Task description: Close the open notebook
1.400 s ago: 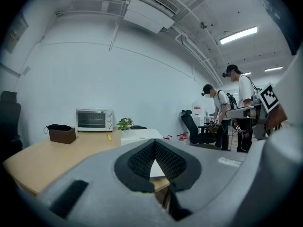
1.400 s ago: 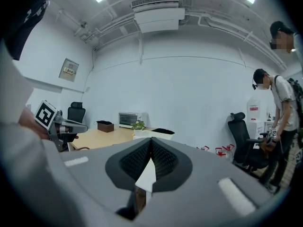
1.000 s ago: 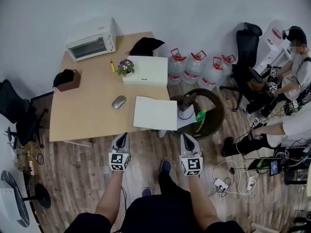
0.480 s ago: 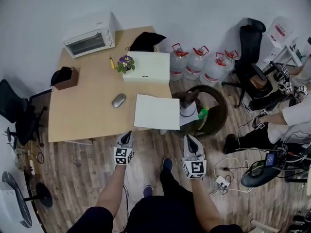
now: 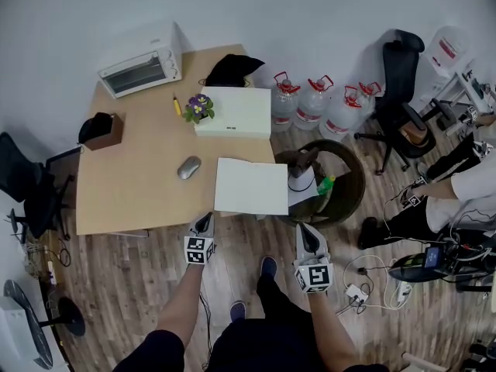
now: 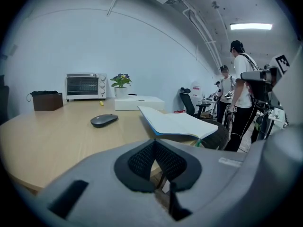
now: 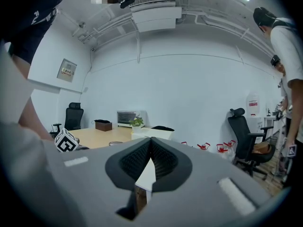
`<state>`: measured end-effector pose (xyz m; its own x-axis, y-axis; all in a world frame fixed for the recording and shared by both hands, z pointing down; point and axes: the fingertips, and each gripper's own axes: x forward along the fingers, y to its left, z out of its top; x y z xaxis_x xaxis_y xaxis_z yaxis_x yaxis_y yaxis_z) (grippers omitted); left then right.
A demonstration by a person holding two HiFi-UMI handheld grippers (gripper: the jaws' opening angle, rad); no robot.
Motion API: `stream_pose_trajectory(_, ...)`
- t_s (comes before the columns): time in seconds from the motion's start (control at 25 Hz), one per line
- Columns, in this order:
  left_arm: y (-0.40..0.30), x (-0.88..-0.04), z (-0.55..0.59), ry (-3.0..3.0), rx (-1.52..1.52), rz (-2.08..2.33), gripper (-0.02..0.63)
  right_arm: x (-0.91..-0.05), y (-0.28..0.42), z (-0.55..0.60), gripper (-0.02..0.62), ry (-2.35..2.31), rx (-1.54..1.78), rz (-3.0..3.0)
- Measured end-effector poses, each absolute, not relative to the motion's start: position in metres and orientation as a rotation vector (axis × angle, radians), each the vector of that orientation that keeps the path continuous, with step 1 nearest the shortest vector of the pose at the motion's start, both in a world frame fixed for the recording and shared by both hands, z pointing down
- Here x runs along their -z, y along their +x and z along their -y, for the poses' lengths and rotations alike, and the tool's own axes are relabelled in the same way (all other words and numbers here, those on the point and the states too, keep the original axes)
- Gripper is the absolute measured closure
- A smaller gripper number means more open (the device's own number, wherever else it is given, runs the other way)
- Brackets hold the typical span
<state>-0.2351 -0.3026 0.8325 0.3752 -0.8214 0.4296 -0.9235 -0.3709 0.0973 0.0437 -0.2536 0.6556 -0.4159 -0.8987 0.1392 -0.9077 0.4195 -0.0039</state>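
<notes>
My left tongs (image 5: 203, 222) and right tongs (image 5: 305, 232) were both closed on nothing, hanging just short of the desk's (image 5: 132, 192) near edge, apart from everything on it. The notebook (image 5: 252, 186) lay open at the desk's near right corner, jutting past its edge. I judged this the approach: next I'd reach in, part one pair, catch a cover and fold it over.

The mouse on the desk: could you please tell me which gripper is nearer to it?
Left. The left gripper hangs just off the desk, in front of the mouse; the right gripper sits farther right, beyond the notebook.
</notes>
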Motion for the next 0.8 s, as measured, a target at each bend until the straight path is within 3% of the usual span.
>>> stream_pose_trajectory(0.8, -0.213, -0.802, 0.325, 2.399, -0.355, 1.496, 0.618, -0.651, 0.045, 0.260, 0.589, 1.640, -0.120, 2.559)
